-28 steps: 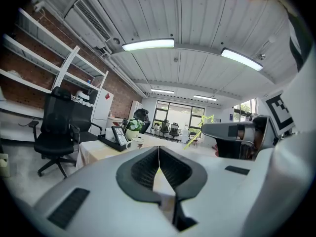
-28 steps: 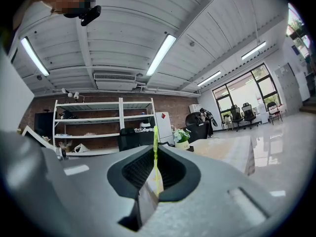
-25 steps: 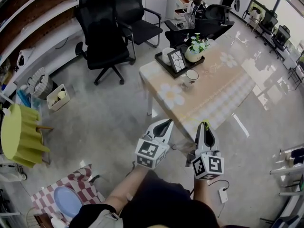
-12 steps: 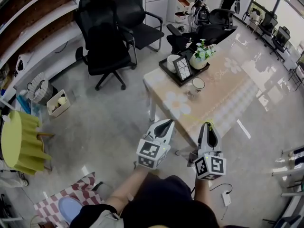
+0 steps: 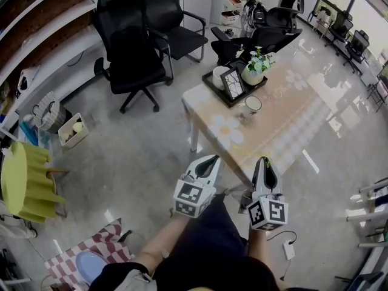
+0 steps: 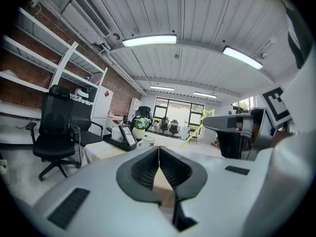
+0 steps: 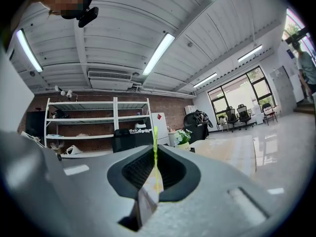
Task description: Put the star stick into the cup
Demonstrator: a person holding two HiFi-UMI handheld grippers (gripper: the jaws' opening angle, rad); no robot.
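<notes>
My right gripper (image 5: pixel 263 160) is shut on a thin yellow-green star stick (image 7: pixel 154 134), which stands up between its jaws. From the left gripper view the stick (image 6: pixel 193 134) slants up to its star tip. My left gripper (image 5: pixel 213 159) is beside the right one, shut with nothing in it (image 6: pixel 159 150). Both grippers hang over the floor just short of the table's (image 5: pixel 285 126) near edge. A white cup (image 5: pixel 250 105) stands on the table in front of a black tray (image 5: pixel 213 88), and it also shows in the left gripper view (image 6: pixel 146 142).
The tray holds a second white mug (image 5: pixel 219 75), a picture frame (image 5: pixel 233 82) and a potted plant (image 5: pixel 254 69). Black office chairs (image 5: pixel 134 53) stand left of the table and more behind it. A yellow stool (image 5: pixel 21 174) and a small basket (image 5: pixel 71 130) stand at the left.
Both grippers have drifted a little toward the table as the person steps forward. The right gripper stays shut on the stick and the left stays shut.
</notes>
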